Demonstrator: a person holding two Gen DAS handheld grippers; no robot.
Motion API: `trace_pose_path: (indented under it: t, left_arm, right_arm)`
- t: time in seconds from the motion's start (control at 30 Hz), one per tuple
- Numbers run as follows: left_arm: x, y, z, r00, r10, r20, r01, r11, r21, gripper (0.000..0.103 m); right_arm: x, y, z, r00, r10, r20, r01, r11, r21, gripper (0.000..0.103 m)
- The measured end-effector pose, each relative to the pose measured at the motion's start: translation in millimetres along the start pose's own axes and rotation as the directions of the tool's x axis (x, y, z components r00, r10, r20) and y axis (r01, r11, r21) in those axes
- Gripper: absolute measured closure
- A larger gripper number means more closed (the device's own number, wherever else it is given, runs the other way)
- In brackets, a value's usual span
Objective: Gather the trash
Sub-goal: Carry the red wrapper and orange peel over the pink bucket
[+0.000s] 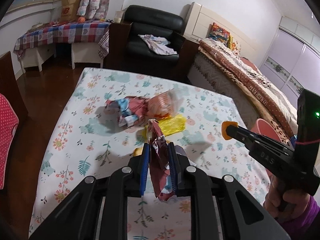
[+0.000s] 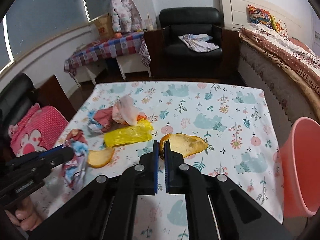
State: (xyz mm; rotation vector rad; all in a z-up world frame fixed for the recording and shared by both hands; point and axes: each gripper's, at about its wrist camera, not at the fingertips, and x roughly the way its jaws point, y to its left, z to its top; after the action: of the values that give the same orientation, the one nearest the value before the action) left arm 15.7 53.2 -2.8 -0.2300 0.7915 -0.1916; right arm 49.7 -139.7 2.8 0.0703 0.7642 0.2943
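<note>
Crumpled wrapper point(image 1: 159, 160) pinched in left claw point(image 1: 159, 150); right claw point(image 2: 162, 146) nipping peel point(image 2: 186, 143); carry level to pink bin point(image 2: 300, 166)

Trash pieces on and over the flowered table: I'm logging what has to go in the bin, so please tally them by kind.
Crumpled printed wrappers: 2
Plastic bags: 2, yellow and pale translucent
Peel pieces: 2
Total: 6

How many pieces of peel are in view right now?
2. One peel is pinched at its edge in the right gripper; a smaller peel lies left of it beside the yellow bag. Others may be hidden.
</note>
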Motion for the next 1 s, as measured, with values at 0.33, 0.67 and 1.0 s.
trace_pose_path:
  t: [0.33, 0.67, 1.0]
  left_arm:
    - [-3.2, -45.9, 18.0, 0.998, -0.059, 0.038, 0.057, 0.997, 0.057, 0.085]
    - [-0.6, -121.9, 37.4, 0.988, -0.130, 0.079, 0.115, 0.979, 0.171, 0.085]
    - [14.3, -223.8, 44.7, 0.964, -0.256, 0.066, 0.224, 0.924, 0.309, 0.085]
  right_arm:
    - [-48.3, -34.8, -0.4, 0.996, -0.023, 0.081, 0.017, 0.997, 0.075, 0.098]
    - [-79.9, -98.7, -8.5, 0.985, -0.119, 0.127, 0.095, 0.979, 0.181, 0.098]
    - [-114.6, -168.4, -27.0, 0.964, -0.228, 0.138, 0.183, 0.942, 0.282, 0.098]
